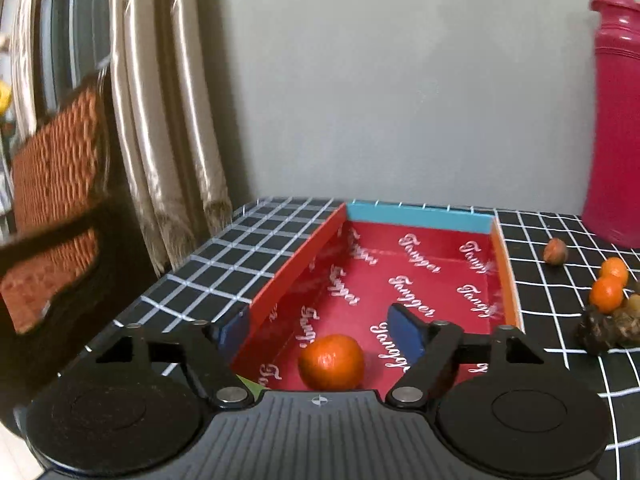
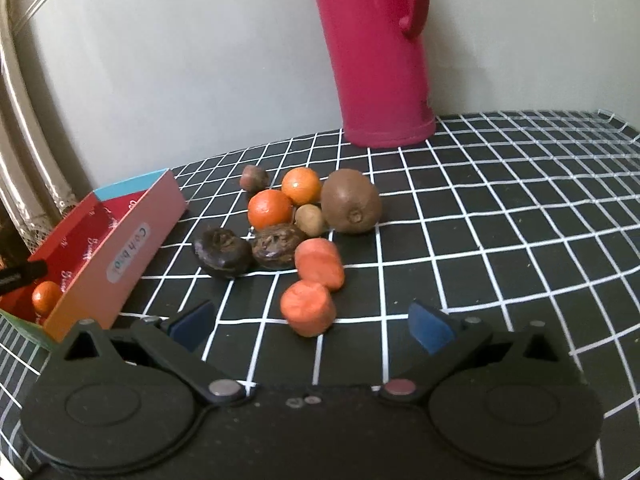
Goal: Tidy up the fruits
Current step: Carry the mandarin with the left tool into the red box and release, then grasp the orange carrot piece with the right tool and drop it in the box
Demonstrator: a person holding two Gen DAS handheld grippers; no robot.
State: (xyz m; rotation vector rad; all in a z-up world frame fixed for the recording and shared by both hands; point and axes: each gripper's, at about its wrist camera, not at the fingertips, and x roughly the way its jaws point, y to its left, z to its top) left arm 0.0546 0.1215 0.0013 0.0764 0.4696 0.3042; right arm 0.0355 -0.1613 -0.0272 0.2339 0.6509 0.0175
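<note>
in the red box (image 1: pixel 420 276), one orange (image 1: pixel 331 362); outside, two oranges (image 2: pixel 269 209).

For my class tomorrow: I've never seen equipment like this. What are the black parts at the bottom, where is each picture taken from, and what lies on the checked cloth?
No robot here: a person holds a two-finger tool in each hand, with a camera on each looking forward along its fingers.

The left tool's view shows the left gripper, open, over a red box; its left finger is outside the box wall. One small orange lies loose inside.

The right tool's view shows the right gripper, open and holding nothing. Ahead on the checked cloth are two more oranges, a kiwi, two orange chunks, two dark wrinkled fruits and smaller brown pieces. A pink jug stands behind.
</note>
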